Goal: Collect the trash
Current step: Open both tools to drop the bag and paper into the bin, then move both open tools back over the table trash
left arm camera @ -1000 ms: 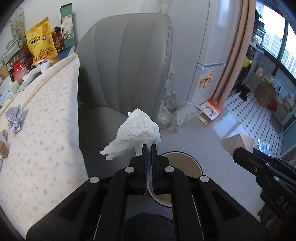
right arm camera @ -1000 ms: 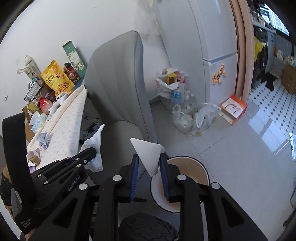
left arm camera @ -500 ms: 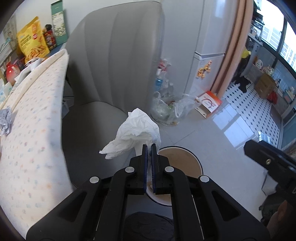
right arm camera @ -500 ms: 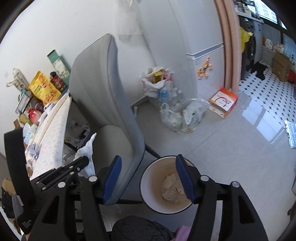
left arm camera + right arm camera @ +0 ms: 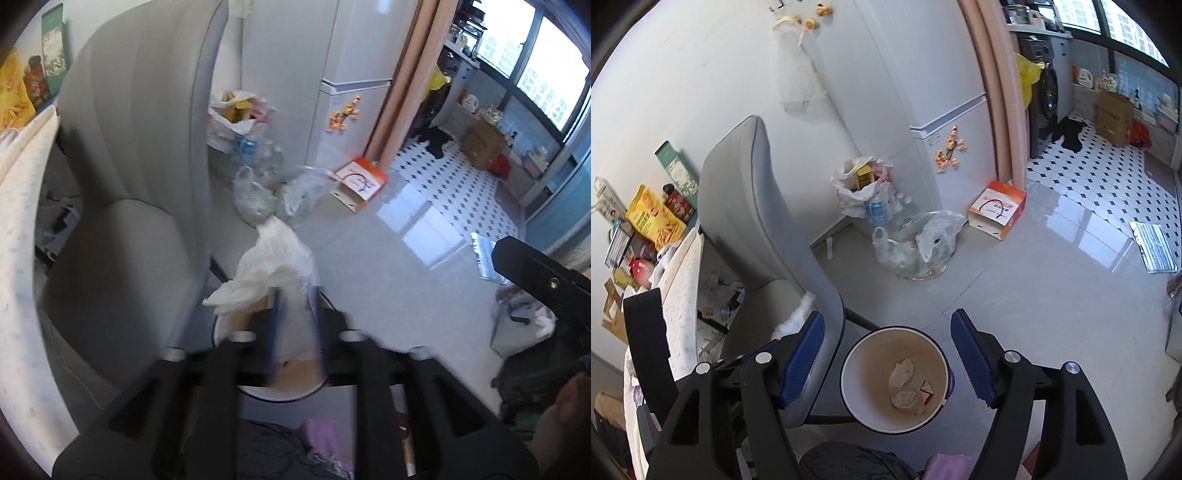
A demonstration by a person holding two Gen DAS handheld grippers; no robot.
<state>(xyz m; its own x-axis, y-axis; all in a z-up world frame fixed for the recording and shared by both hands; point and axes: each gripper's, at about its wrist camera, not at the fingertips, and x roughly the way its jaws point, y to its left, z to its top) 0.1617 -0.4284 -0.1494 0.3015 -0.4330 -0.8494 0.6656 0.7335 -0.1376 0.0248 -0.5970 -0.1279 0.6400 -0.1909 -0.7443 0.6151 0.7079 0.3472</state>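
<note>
Both tongs have swung away from the desk toward the floor, and the cardboard scrap that the right tongs (image 5: 886, 356) pinched a second ago is gone from between them. Those right tongs stand wide and are opening further, with nothing between the blue pads (image 5: 803, 356); directly below the gap sits the white bin (image 5: 849, 391), on the floor beside the grey chair (image 5: 750, 221). Inside the bin lie crumpled paper (image 5: 903, 384) and a small scrap with red on it (image 5: 925, 387).

The left tongs (image 5: 295, 325) are opening too, their pads blurred by motion. The white tissue (image 5: 269, 269) hangs between and above them, over the bin's rim (image 5: 221, 328); whether a pad still touches it I cannot say for sure (the blur smears the contact edge), though the pads appear apart from it. In the right wrist view a tuft of the same tissue shows past the chair's edge.

Against the fridge (image 5: 923, 92) stand plastic bags of bottles (image 5: 912, 247) and an orange-and-white box (image 5: 997, 210).
</note>
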